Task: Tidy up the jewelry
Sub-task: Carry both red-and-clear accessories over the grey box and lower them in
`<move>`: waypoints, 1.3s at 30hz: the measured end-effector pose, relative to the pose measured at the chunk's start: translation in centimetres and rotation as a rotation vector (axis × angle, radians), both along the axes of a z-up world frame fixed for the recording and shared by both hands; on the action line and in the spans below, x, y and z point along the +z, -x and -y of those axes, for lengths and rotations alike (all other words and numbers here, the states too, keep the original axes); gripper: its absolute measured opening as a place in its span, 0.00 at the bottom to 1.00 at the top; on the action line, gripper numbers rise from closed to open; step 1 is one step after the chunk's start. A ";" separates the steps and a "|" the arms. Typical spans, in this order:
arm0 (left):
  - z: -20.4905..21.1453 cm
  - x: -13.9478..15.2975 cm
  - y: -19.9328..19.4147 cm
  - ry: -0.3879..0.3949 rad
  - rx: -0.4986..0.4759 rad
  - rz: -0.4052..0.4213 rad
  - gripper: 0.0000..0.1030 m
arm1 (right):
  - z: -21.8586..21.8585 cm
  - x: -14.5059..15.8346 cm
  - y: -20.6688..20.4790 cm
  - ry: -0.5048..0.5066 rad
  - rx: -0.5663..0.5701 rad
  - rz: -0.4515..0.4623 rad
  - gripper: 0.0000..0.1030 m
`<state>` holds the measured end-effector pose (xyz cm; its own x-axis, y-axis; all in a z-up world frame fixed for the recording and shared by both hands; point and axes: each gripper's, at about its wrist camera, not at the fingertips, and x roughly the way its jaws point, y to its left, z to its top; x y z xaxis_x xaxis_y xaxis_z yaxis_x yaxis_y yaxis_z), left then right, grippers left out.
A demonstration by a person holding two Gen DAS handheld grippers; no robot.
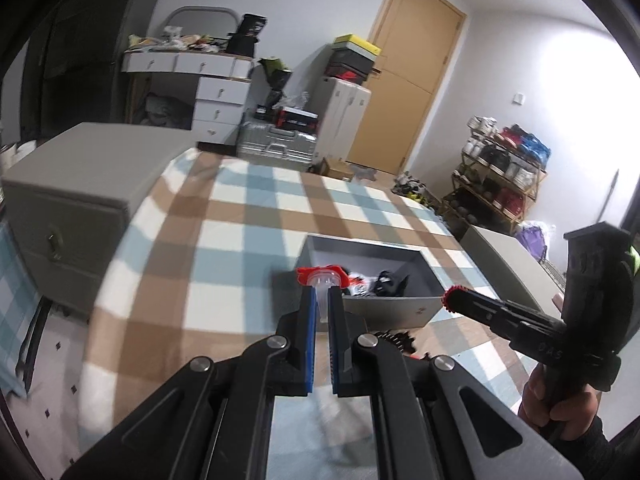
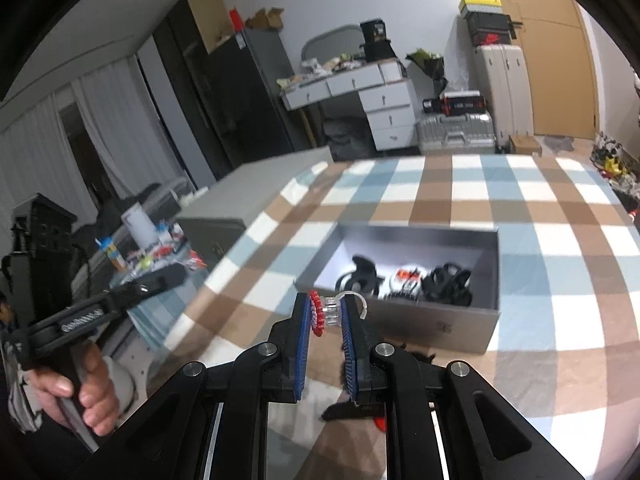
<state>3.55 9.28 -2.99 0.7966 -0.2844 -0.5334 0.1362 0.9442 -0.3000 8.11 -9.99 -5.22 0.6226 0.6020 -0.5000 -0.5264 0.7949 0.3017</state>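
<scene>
My left gripper (image 1: 322, 294) is shut on a clear plastic ring with a red flat top (image 1: 320, 276), held above the checked cloth just left of the grey open box (image 1: 396, 310). My right gripper (image 2: 326, 306) is shut on a clear ring with a red flower head (image 2: 320, 314), held near the front left corner of the same box (image 2: 440, 324). The box holds several black and white-red jewelry pieces (image 2: 408, 278). The right gripper shows in the left wrist view (image 1: 450, 300) with the red flower at its tip. Dark pieces (image 1: 394, 338) lie on the cloth under the grippers.
A blue, brown and white checked cloth (image 2: 460, 188) covers the table. A grey cabinet (image 1: 72, 184) stands to its left. A cluttered low table (image 2: 152, 256) is at the left. A desk, suitcases, a shoe rack (image 1: 500, 176) and a door stand behind.
</scene>
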 end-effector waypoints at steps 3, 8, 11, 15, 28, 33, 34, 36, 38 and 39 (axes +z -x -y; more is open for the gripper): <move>1.2 0.5 -1.0 -0.009 -0.029 0.012 0.01 | 0.4 0.8 -0.8 0.002 0.004 0.030 0.14; 3.0 0.8 -2.7 -0.018 -0.069 0.021 0.01 | 1.6 1.7 -2.5 -0.024 -0.009 0.044 0.14; 4.0 0.7 -3.9 -0.027 -0.095 0.015 0.01 | 1.9 1.9 -3.5 -0.028 -0.016 0.054 0.14; 5.5 0.1 -5.8 -0.040 -0.124 -0.001 0.01 | 2.3 1.9 -4.7 -0.048 0.004 0.075 0.14; 7.6 -3.2 -9.4 -0.063 -0.160 -0.100 0.01 | 2.4 -2.0 -9.9 -0.008 -0.005 -0.001 0.14; 8.1 -3.7 -9.8 -0.068 -0.173 -0.125 0.01 | 2.9 -3.3 -10.9 -0.011 -0.022 -0.040 0.14; 8.2 -3.7 -9.9 -0.071 -0.175 -0.127 0.01 | 3.0 -3.5 -11.0 -0.011 -0.026 -0.049 0.14; 8.2 -3.8 -10.0 -0.069 -0.176 -0.132 0.01 | 3.1 -3.8 -11.3 -0.008 -0.039 -0.064 0.14; 8.2 -3.9 -10.0 -0.072 -0.176 -0.135 0.01 | 3.1 -3.9 -11.3 0.002 -0.050 -0.064 0.14; 8.2 -3.9 -10.1 -0.071 -0.176 -0.136 0.01 | 3.0 -3.9 -11.3 0.008 -0.055 -0.063 0.14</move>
<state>13.62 1.13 -6.91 0.6574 -0.3701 -0.6564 0.2632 0.9290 -0.2602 19.44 -13.04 -9.15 0.6217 0.5633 -0.5442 -0.4615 0.8249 0.3265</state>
